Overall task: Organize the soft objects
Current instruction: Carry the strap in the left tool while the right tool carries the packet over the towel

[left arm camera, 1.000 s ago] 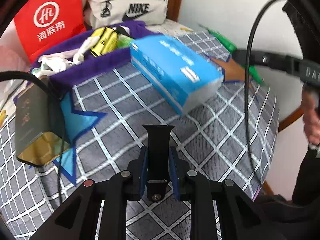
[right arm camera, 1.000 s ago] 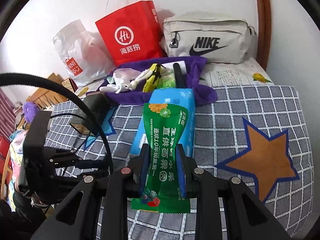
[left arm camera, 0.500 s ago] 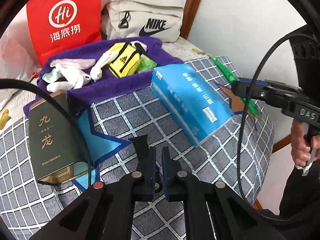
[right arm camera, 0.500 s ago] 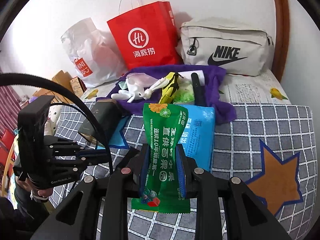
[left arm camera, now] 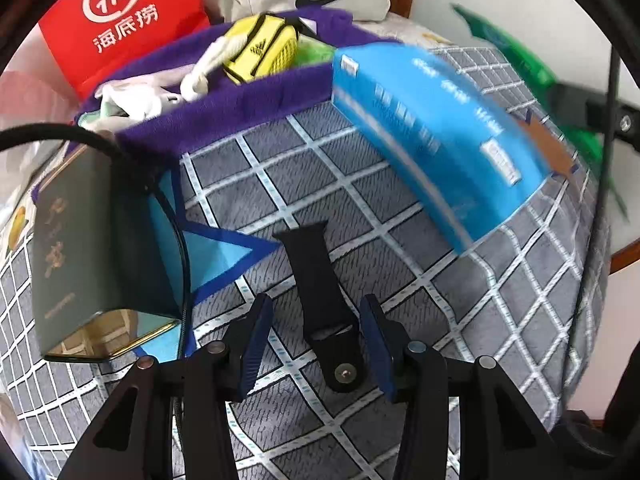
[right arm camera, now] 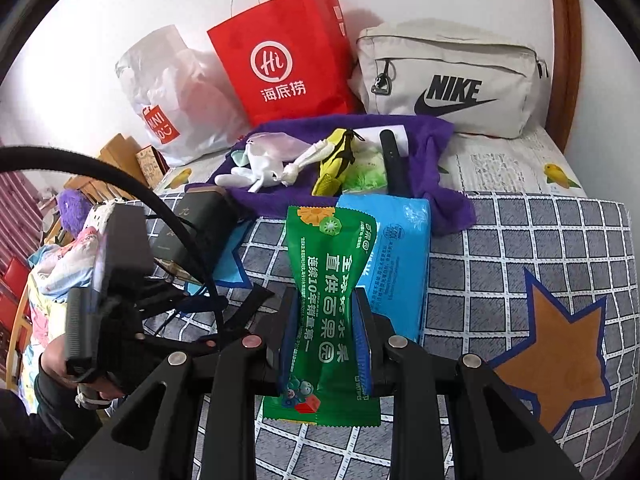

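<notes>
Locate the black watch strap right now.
Left wrist view: black strap lies on the checked blanket between the left gripper's opening jaws, blue tissue pack beyond it.

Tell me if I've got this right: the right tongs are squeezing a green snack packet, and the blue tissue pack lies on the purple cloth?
Not quite. The right tongs do squeeze the green snack packet, but the blue tissue pack lies on the grey checked blanket, just in front of the purple cloth. The right wrist view shows it.
</notes>
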A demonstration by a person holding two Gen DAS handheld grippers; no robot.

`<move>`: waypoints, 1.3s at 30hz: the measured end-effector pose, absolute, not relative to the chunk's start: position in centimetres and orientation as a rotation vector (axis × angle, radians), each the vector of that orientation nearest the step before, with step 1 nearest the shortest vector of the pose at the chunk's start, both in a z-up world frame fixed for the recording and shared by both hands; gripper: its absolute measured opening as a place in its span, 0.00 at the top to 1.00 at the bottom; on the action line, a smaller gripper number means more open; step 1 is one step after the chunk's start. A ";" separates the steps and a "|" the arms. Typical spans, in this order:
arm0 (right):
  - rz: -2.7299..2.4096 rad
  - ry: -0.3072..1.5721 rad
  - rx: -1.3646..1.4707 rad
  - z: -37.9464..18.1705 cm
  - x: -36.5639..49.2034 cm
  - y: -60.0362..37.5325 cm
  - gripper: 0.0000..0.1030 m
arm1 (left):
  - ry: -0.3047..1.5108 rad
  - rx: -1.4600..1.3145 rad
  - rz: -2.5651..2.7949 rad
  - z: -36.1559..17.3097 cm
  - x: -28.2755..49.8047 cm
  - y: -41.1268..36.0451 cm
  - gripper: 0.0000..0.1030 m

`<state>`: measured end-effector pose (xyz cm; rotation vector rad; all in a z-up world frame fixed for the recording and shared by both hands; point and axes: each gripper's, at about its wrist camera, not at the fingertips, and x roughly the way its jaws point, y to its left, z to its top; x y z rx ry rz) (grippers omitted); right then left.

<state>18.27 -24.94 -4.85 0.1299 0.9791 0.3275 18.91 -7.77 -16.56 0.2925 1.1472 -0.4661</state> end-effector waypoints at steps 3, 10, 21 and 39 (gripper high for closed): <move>0.323 0.983 0.142 -5.1 18.2 -25.3 0.75 | 1.147 0.265 -0.465 -16.6 19.1 -7.7 0.68; 0.335 0.997 0.162 -6.1 18.7 -25.4 0.75 | 1.159 0.220 -0.467 -16.5 19.4 -7.8 0.76; 0.353 0.977 0.165 -5.3 19.2 -25.6 0.75 | 1.128 0.165 -0.498 -13.2 19.7 -7.1 0.76; 0.394 0.937 0.128 -3.4 21.9 -24.5 0.75 | 1.013 0.146 -0.481 -7.4 23.3 -5.8 0.76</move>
